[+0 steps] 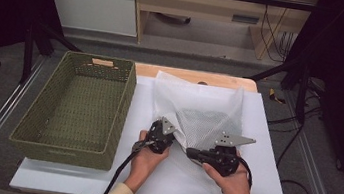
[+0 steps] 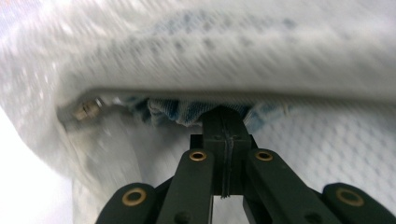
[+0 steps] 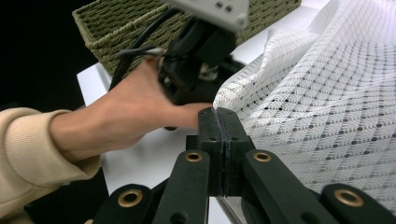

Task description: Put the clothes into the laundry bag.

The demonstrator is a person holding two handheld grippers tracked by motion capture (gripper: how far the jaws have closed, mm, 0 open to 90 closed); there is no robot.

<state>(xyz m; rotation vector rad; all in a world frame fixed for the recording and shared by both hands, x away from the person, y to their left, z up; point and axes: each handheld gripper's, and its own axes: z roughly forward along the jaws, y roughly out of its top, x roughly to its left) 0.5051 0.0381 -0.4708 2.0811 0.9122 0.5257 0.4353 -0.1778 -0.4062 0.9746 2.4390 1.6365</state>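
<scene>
A white mesh bag (image 1: 199, 105) lies on the white table top (image 1: 263, 190), with dark cloth (image 1: 202, 124) showing through it. My left gripper (image 1: 170, 133) sits at the bag's near left edge. Its jaws are shut, and in the left gripper view its tip (image 2: 223, 119) is pushed into the bag's mouth against blue cloth (image 2: 173, 114). A zip pull (image 2: 86, 110) shows to the left. Whether that tip pinches anything is hidden. My right gripper (image 1: 189, 153) points left, shut on the bag's edge (image 3: 217, 105). The other hand (image 3: 126, 107) is close beside it.
A deep green woven basket (image 1: 126, 106) stands on the left of the table, right next to the bag, and its corner (image 3: 135, 28) shows in the right gripper view. Black frame bars and cables flank the table. A wooden strip (image 1: 188, 75) runs along the table's far edge.
</scene>
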